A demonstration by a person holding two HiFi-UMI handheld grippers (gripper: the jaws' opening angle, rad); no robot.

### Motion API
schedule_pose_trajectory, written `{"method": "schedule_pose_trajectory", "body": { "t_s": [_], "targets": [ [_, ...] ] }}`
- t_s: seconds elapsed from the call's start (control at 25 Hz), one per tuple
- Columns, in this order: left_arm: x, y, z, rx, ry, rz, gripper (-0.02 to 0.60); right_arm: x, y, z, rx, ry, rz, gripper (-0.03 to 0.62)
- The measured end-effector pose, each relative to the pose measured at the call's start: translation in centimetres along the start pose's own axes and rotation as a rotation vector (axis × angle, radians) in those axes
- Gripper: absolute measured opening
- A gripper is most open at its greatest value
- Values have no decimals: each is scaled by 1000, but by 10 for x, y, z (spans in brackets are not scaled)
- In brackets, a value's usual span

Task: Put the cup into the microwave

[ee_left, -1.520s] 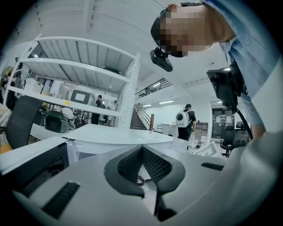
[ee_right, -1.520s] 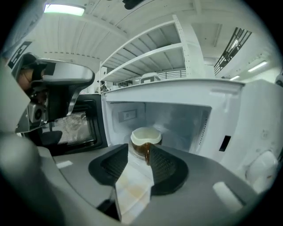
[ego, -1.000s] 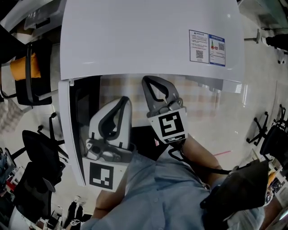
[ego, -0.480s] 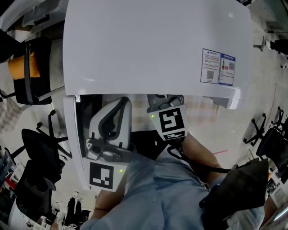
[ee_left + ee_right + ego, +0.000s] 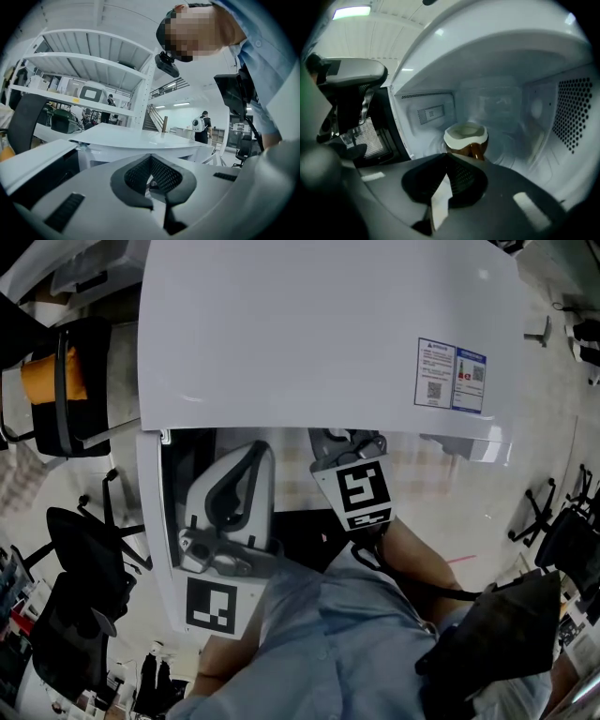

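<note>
A brown cup (image 5: 465, 139) with a white rim stands upright inside the white microwave (image 5: 319, 334), its handle turned toward me. My right gripper (image 5: 448, 154) reaches into the cavity with its jaws shut. Its tips are just short of the cup, left of the handle, and nothing shows between them. In the head view the right gripper (image 5: 349, 442) has its fingers hidden under the microwave's top. My left gripper (image 5: 251, 451) hangs beside the open door (image 5: 155, 521), shut and empty, as the left gripper view also shows (image 5: 150, 157). The cup's base is hidden behind my right jaws.
The cavity wall with vent holes (image 5: 574, 112) lies close on the right. The open door's mesh window (image 5: 365, 136) stands to the left. Black office chairs (image 5: 66, 390) stand beside the microwave. A white round table (image 5: 136, 138) and shelving (image 5: 84, 65) lie beyond the left gripper.
The right gripper has gone further in under the microwave's top, so its fingers no longer show in the head view. The left gripper has stayed put.
</note>
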State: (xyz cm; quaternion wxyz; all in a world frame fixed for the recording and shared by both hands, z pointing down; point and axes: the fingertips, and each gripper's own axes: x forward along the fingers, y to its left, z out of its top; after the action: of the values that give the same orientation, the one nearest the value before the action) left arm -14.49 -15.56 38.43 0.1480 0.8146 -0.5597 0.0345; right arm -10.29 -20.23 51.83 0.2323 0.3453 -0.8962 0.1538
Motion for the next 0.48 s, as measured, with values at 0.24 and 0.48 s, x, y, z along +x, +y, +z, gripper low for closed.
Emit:
{"method": "schedule_pose_trajectory", "body": {
  "t_s": [0.24,0.48],
  "targets": [
    [-19,-40,18,40,-33,-32,5,-54,18,14,-15,-53,14,2],
    [-45,-100,45,149,-94,-89,5,-136,28,46,-20,-174,8,2]
  ]
}}
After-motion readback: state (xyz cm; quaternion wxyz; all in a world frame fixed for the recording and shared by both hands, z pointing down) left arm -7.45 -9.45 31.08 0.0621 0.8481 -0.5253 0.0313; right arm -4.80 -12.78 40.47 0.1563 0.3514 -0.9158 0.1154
